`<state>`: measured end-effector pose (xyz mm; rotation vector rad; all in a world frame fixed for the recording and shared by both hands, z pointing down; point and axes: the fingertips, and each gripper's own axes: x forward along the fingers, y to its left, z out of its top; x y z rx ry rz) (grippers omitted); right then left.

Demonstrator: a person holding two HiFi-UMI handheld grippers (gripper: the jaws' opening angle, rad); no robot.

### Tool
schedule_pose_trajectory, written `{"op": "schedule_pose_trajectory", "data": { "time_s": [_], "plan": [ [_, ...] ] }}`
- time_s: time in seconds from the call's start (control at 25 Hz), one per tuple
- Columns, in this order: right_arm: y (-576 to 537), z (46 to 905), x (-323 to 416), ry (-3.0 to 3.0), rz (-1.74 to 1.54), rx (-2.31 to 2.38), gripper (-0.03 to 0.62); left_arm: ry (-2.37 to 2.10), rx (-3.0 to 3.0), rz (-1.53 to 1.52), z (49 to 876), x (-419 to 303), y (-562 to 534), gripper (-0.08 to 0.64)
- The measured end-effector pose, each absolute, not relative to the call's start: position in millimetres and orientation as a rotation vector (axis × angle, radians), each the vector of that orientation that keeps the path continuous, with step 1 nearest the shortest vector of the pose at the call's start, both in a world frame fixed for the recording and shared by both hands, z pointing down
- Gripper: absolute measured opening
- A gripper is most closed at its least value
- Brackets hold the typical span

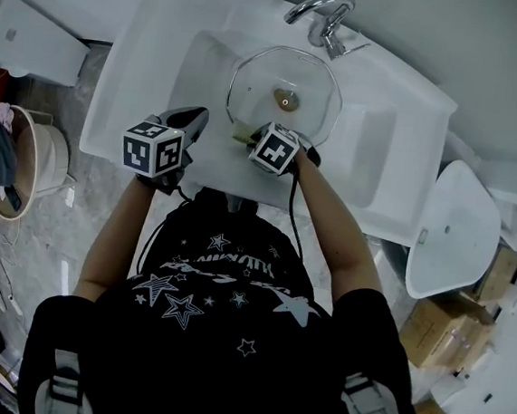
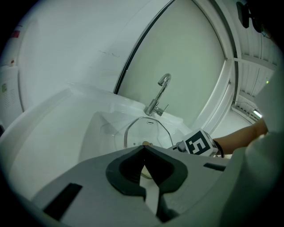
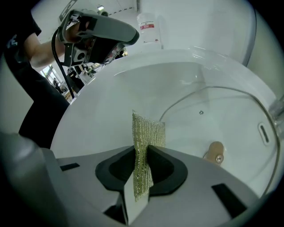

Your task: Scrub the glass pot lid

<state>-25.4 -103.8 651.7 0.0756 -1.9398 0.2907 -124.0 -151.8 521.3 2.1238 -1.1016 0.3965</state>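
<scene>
The glass pot lid (image 1: pixel 285 90) lies in the white sink basin (image 1: pixel 374 140) under the faucet (image 1: pixel 322 17), its brown knob (image 1: pixel 285 98) facing up. My right gripper (image 1: pixel 250 135) hovers at the lid's near edge, shut on a yellow-green scouring pad (image 3: pixel 146 133) that stands upright between the jaws. In the right gripper view the lid (image 3: pixel 222 119) and its knob (image 3: pixel 215 151) lie ahead to the right. My left gripper (image 1: pixel 194 122) hangs over the sink's left front, shut with nothing in it; its jaws (image 2: pixel 143 148) point toward the lid (image 2: pixel 146 131).
The sink rim (image 1: pixel 134 80) surrounds the basin. A white oval cover (image 1: pixel 456 230) and cardboard boxes (image 1: pixel 447 329) stand to the right. A pale bucket (image 1: pixel 26 161) sits on the floor at left. A plastic bottle (image 3: pixel 150 29) stands beyond the sink.
</scene>
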Motion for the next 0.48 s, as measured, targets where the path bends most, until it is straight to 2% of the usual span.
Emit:
{"op": "schedule_pose_trajectory", "data": {
  "time_s": [0.16,0.48],
  "plan": [
    [-92.5,656.4,-16.5,-1.928,0.369,0.066,0.08,-1.095,2.124,0.396,521.5,-120.3,-152.3,0.008],
    [-122.1,633.0,-3.0,-1.988,0.302,0.22,0.072,-1.087,2.138,0.388,517.8,-116.2,-155.8,0.008]
  ]
}}
